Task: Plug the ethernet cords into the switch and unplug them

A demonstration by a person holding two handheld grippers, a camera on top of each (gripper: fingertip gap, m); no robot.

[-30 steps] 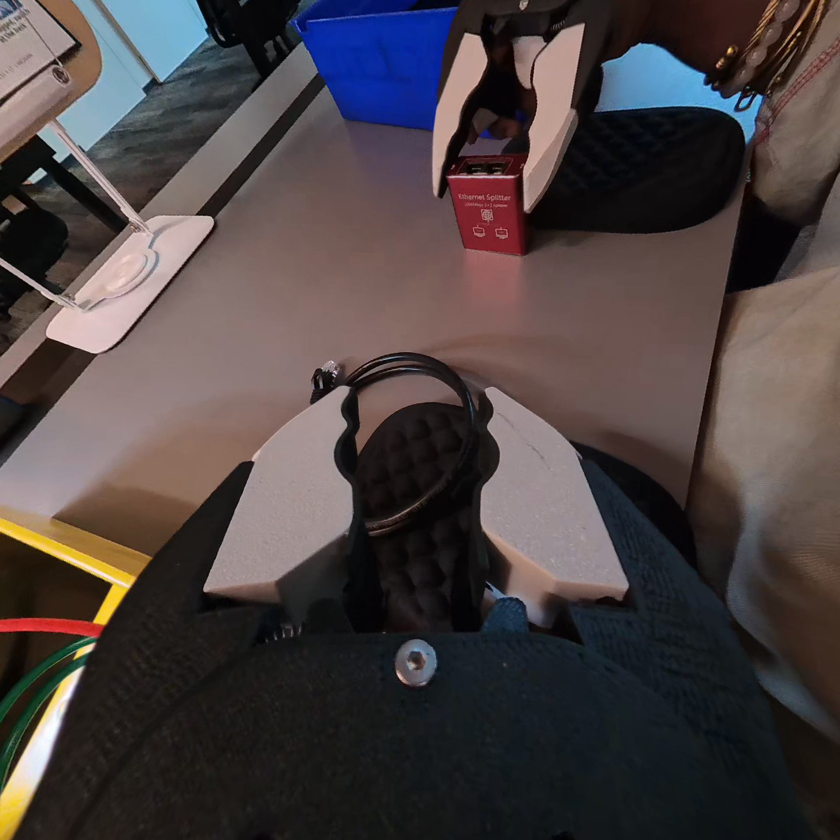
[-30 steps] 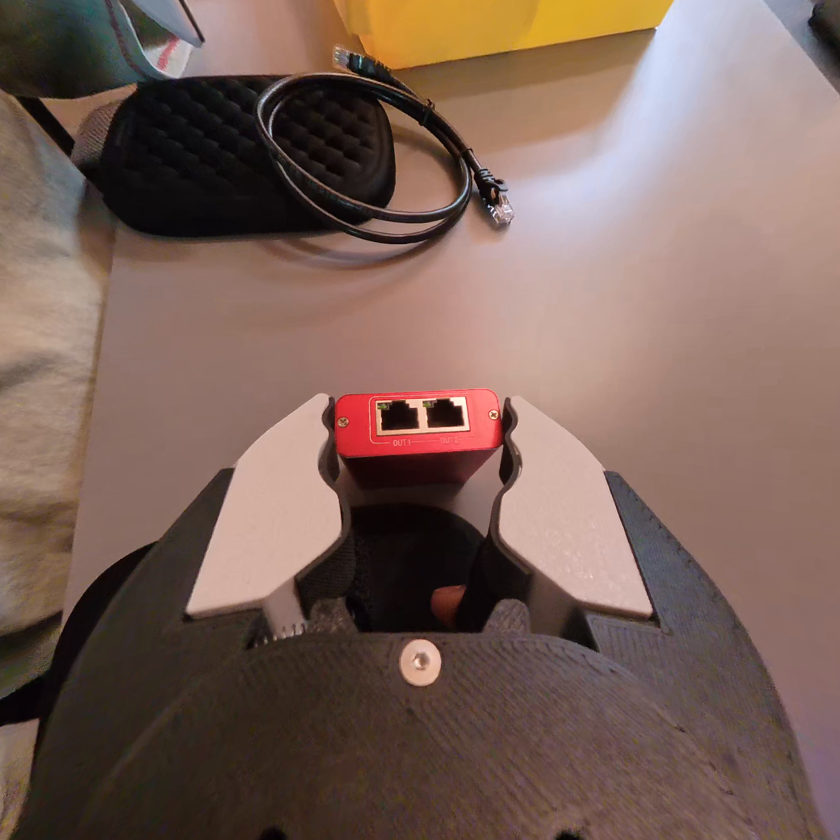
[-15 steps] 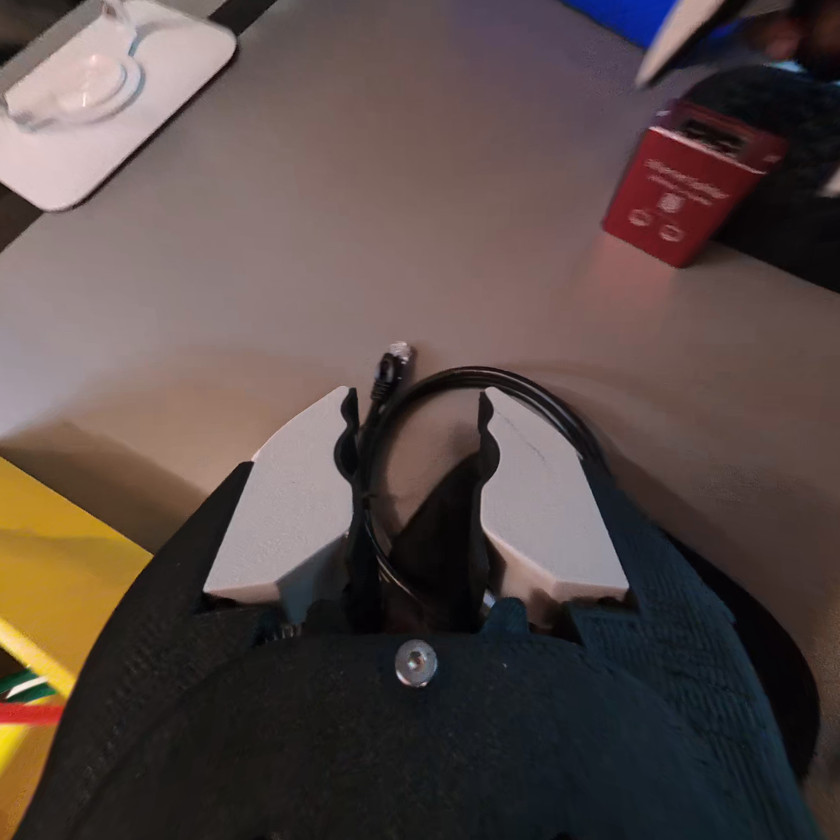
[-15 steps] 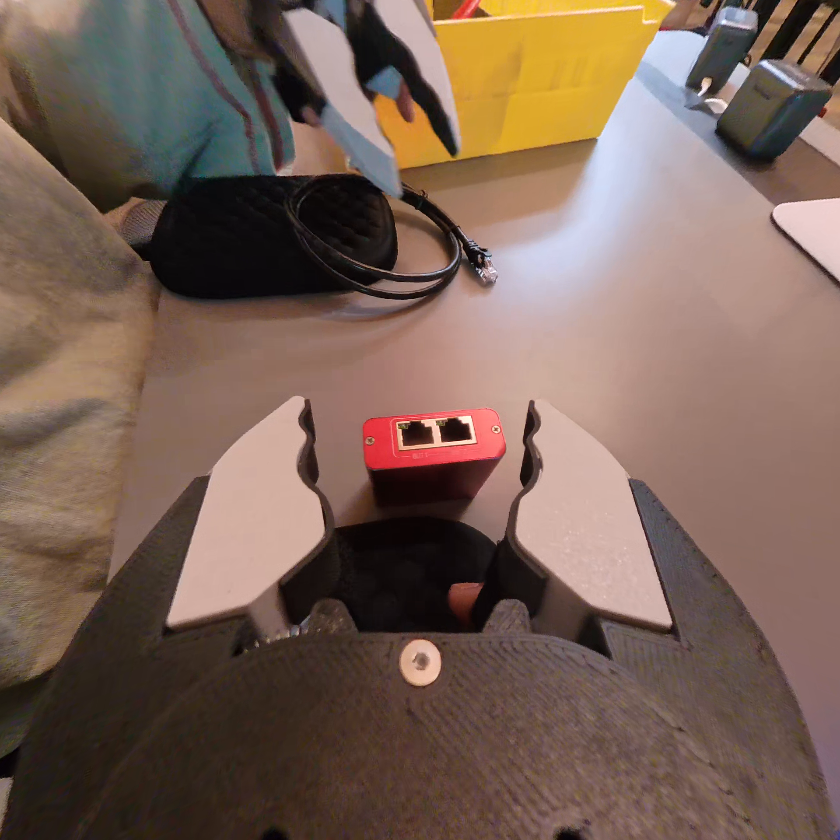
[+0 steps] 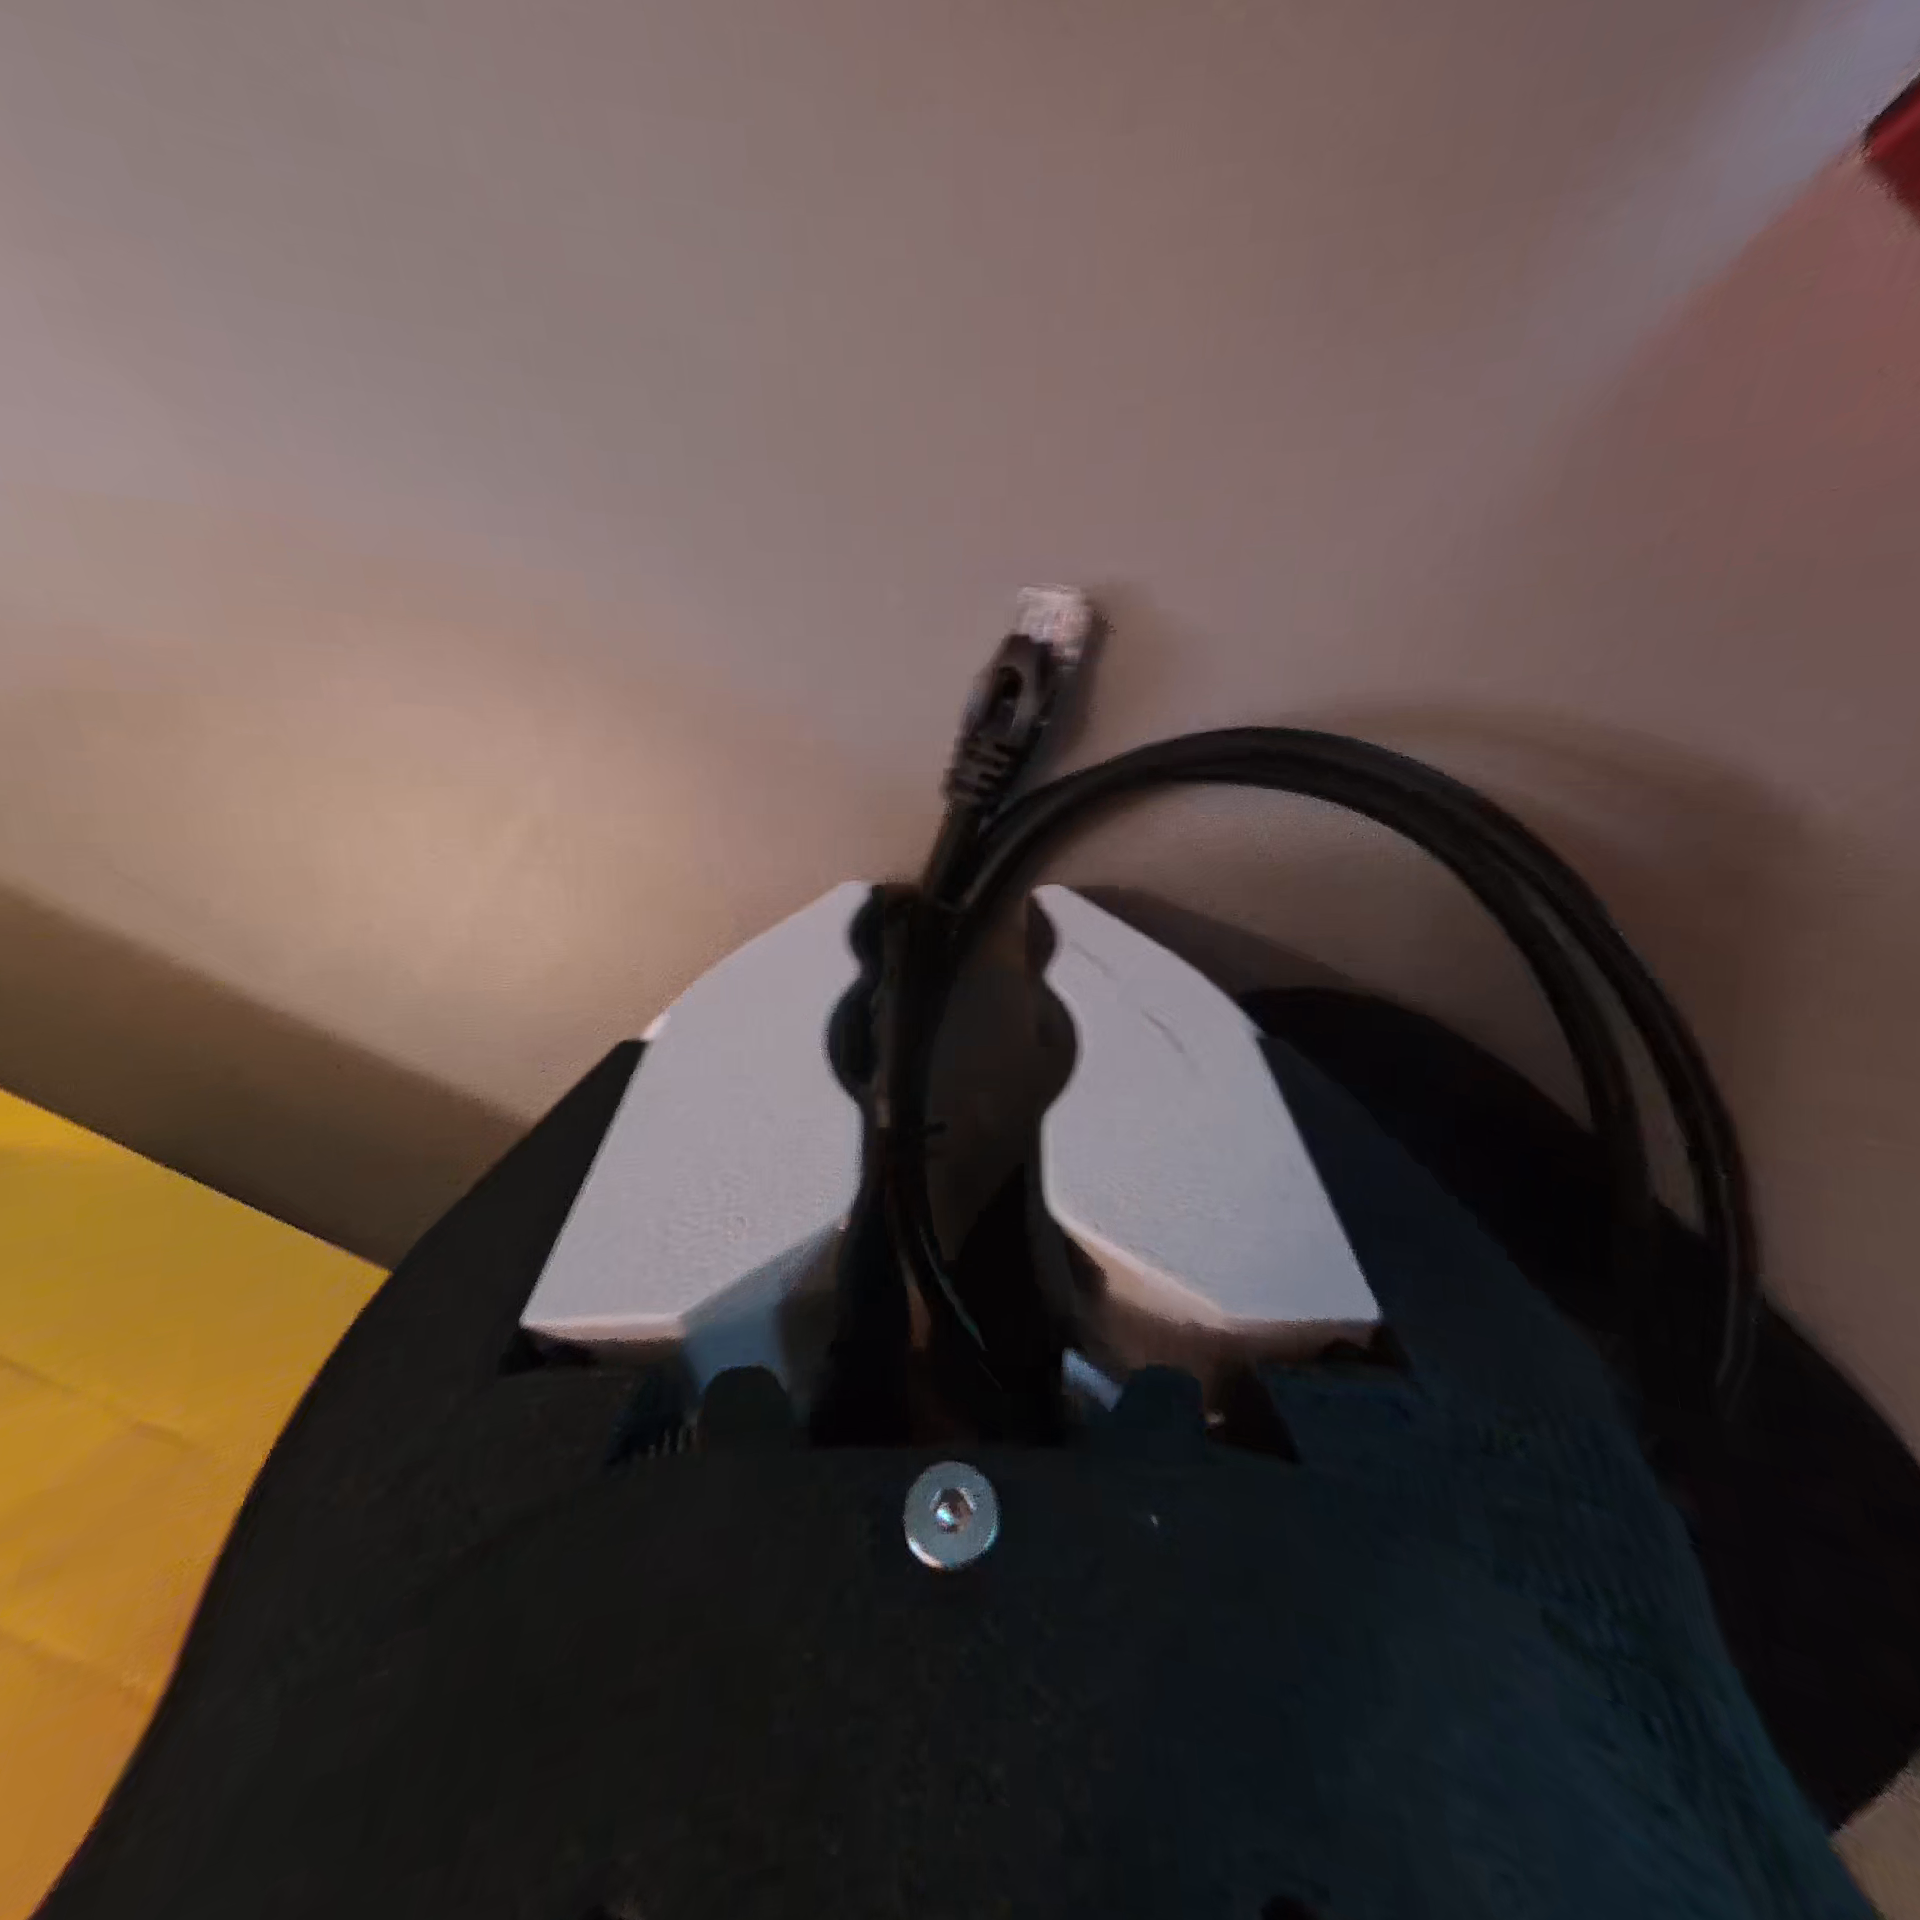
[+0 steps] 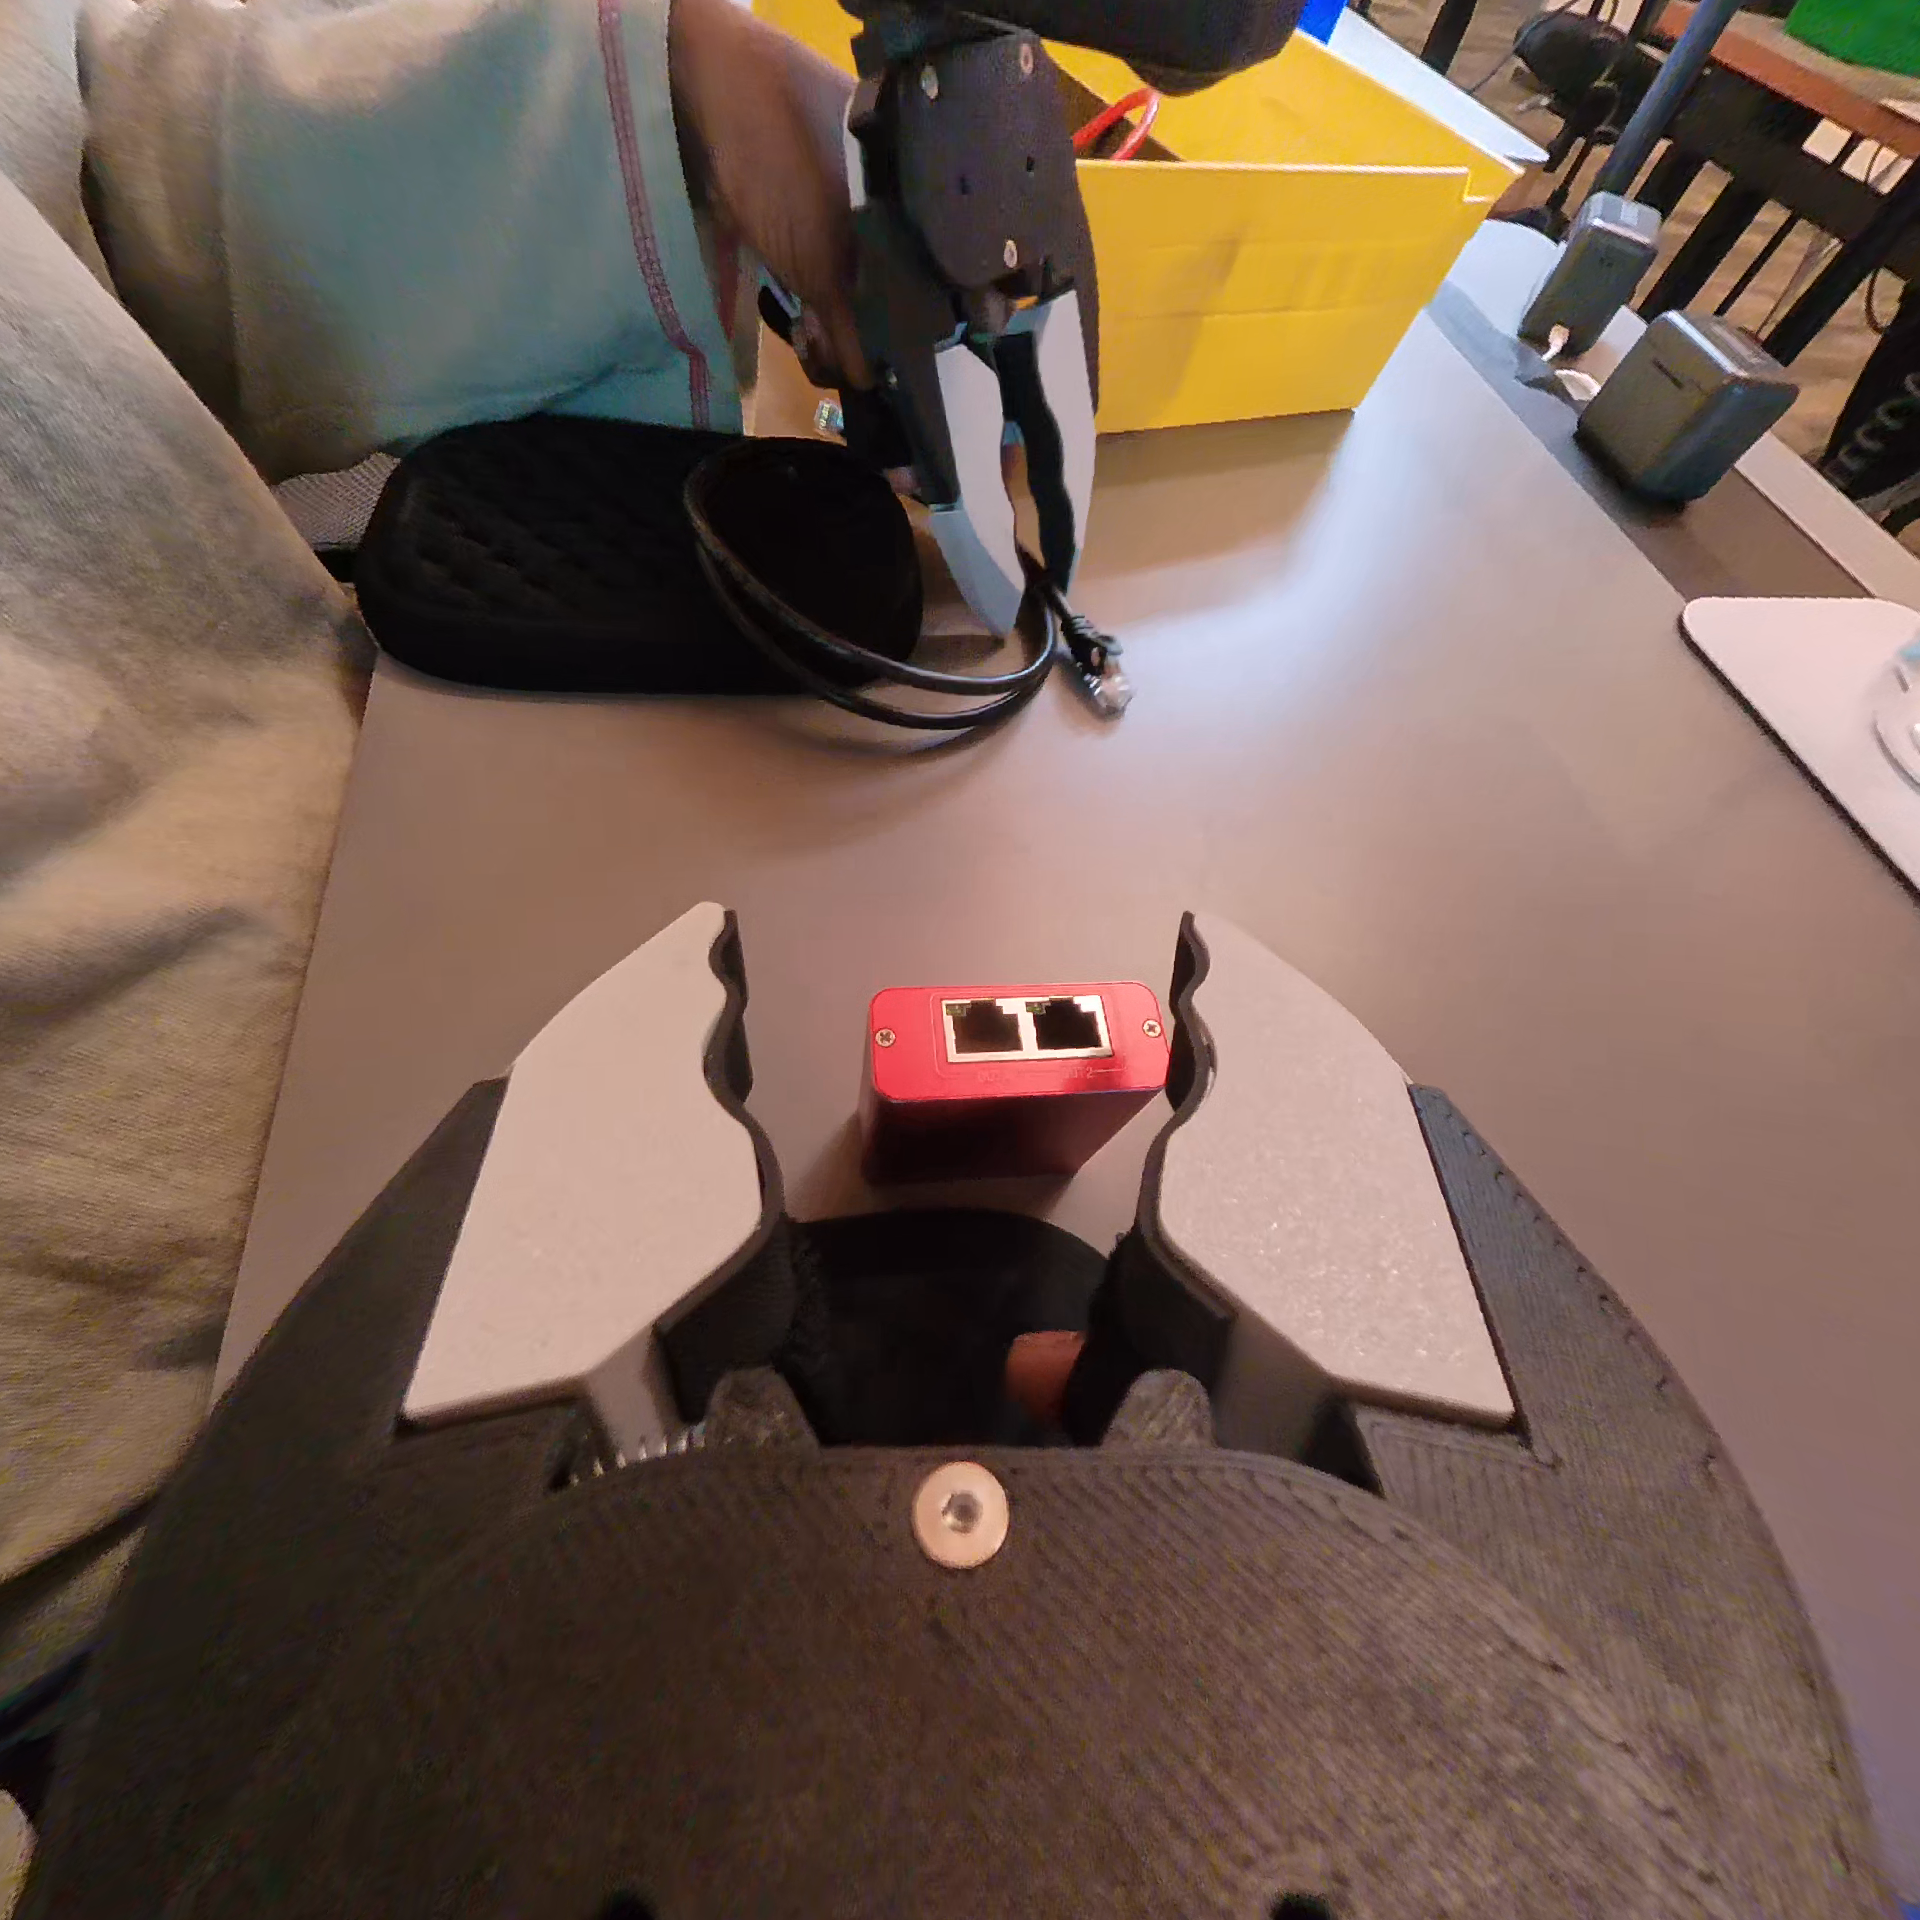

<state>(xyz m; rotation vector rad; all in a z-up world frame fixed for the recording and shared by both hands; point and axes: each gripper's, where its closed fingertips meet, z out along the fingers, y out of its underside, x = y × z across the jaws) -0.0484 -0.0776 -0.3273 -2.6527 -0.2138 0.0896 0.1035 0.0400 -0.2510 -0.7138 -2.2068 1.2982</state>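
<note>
1. Your right gripper (image 6: 961,1023) has let go of the red switch (image 6: 1013,1075) – a second ago its fingers pressed the two sides, now they stand wide apart around it. On the left side there is a clear gap; on the right side the finger looks very near, and I cannot tell if it touches.
2. The switch stands alone on the grey table (image 6: 1351,831), its two empty ports turned to the black cable (image 5: 1455,821). Nothing is plugged in yet.
3. Your left gripper (image 5: 951,914) has come down over the cable, on the far side of the table from the switch. Before, it was higher and the loop lay loose between the fingers.
4. The left fingers are now narrow, with the cable running between them just behind the plug (image 5: 1023,691). The picture is blurred, so I cannot tell if they really clamp it.
5. The plug points forward and rests near the table – I think you are at the picking-up step, and the switch may slide when you push the plug in.
</note>
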